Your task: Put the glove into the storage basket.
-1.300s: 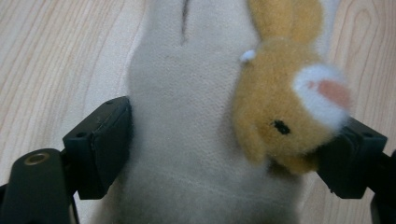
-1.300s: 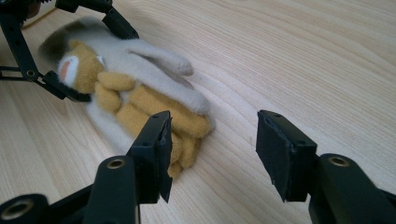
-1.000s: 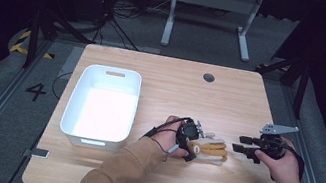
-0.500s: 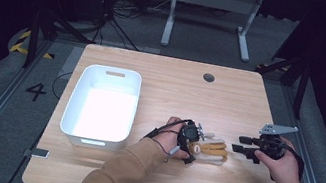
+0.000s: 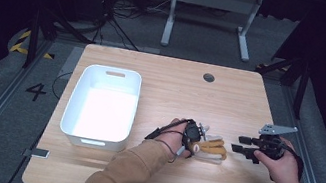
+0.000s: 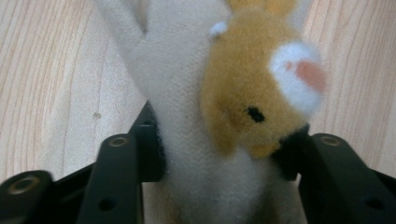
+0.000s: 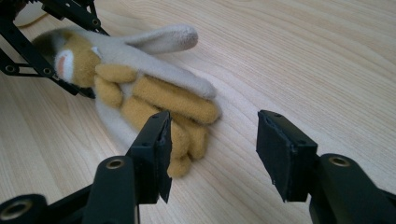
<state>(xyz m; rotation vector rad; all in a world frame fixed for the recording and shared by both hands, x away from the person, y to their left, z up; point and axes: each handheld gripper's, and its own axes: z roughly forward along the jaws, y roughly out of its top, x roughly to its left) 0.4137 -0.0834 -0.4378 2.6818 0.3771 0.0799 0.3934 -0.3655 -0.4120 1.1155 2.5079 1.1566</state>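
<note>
A tan and cream plush animal point(image 5: 212, 147) lies on its side on the wooden table point(image 5: 176, 89), right of centre near the front. My left gripper point(image 5: 194, 139) is shut on its head end; in the left gripper view both jaws press into the cream body point(image 6: 187, 140) just under the tan face. My right gripper point(image 5: 239, 143) stands open just right of the toy. In the right gripper view the gripper point(image 7: 212, 144) hangs over the bare table, with the plush's tan legs point(image 7: 177, 102) by the left jaw.
A white plastic bin point(image 5: 103, 104) with nothing in it stands on the left half of the table. A round cable hole point(image 5: 208, 77) sits near the far edge. Bare wood lies behind and in front of the toy. Dark floor and a desk frame lie beyond.
My left hand and gripper have edged slightly to the right at the plush. The right gripper has stayed where it was, open.
</note>
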